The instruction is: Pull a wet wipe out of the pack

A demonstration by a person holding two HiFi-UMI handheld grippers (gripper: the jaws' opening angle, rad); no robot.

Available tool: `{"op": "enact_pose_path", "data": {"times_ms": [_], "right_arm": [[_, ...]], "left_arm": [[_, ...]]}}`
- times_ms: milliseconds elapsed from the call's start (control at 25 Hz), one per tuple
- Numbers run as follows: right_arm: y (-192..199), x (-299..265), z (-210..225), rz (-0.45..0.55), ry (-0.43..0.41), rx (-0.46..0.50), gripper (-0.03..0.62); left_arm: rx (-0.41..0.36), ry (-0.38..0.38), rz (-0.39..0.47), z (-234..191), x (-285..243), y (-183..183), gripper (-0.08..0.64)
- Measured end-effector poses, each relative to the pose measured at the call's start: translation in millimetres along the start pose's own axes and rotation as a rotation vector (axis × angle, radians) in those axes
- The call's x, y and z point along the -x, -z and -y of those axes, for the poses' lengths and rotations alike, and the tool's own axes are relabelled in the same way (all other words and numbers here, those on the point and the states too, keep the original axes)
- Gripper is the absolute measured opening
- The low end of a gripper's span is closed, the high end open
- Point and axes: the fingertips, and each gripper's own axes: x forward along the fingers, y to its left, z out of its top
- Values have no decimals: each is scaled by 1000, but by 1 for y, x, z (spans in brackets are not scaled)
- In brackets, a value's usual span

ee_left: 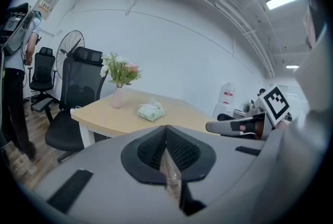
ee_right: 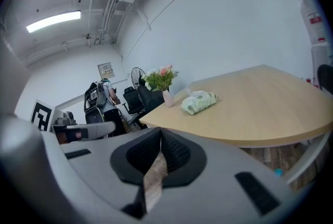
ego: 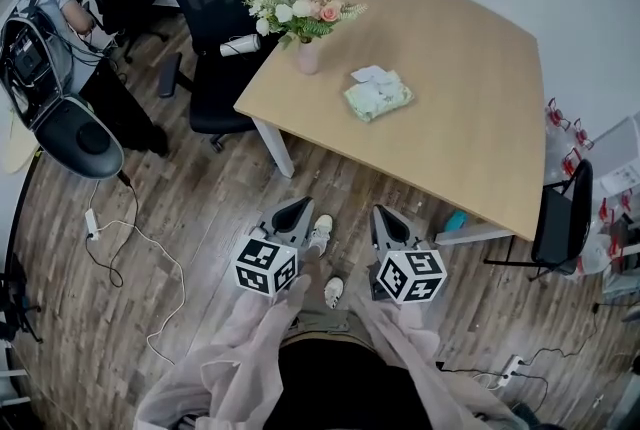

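A pale green wet-wipe pack [ego: 377,96] lies on the light wooden table [ego: 470,108], with a white wipe sticking out of its top. The pack [ee_left: 151,111] shows far ahead in the left gripper view, and the pack [ee_right: 199,102] likewise in the right gripper view. Both grippers hang over the wooden floor, well short of the table edge. My left gripper [ego: 297,210] is shut with nothing in it. My right gripper [ego: 389,216] is shut and empty too. Their jaws meet in both gripper views.
A pink vase of flowers [ego: 305,13] stands on the table's far left corner, near the pack. Black office chairs [ego: 222,8] stand left of the table, another black chair [ego: 562,218] at its right. A person [ee_left: 18,61] stands at the far left. Cables [ego: 130,248] lie on the floor.
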Motion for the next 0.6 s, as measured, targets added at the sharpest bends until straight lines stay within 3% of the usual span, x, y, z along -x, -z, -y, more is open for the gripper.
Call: {"op": "enact_pose_path", "data": {"times_ms": [400, 600], "right_arm": [[-31, -61, 24, -27, -8, 14, 12], [-50, -93, 36, -45, -13, 25, 12]], "left_arm": [[2, 0, -13, -36, -55, -25, 11], [43, -5, -13, -57, -83, -39, 11]]}}
